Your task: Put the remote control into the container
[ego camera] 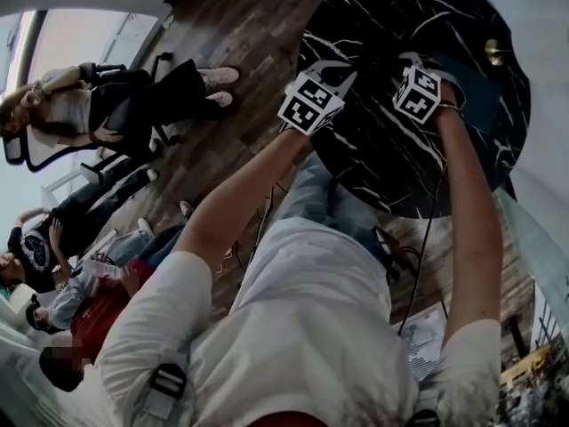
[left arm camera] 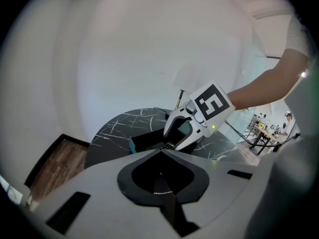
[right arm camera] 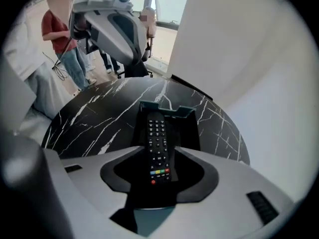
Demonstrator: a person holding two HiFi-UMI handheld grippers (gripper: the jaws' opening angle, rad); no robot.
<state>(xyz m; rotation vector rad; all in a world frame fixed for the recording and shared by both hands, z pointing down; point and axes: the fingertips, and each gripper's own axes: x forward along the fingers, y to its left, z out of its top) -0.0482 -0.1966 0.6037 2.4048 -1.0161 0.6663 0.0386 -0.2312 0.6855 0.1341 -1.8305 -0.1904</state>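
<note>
Nearly all is judged done: the remote [right arm camera: 156, 131] is laid in the container [right arm camera: 167, 109] at mid-frame, unpressed between the wide-apart jaws of the right gripper [right arm camera: 156, 150], the left gripper [left arm camera: 162, 151] is closed on nothing, and only withdrawal is left

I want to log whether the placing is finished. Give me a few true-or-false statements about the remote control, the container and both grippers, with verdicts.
1. The remote control lies in the container. True.
2. The right gripper is clamped on the remote control. False: its jaws stand apart above the remote control and press on nothing.
3. The left gripper holds the remote control. False: its jaws are together with nothing between them.
4. The container stands on a round black marble table with white veins. True.
</note>
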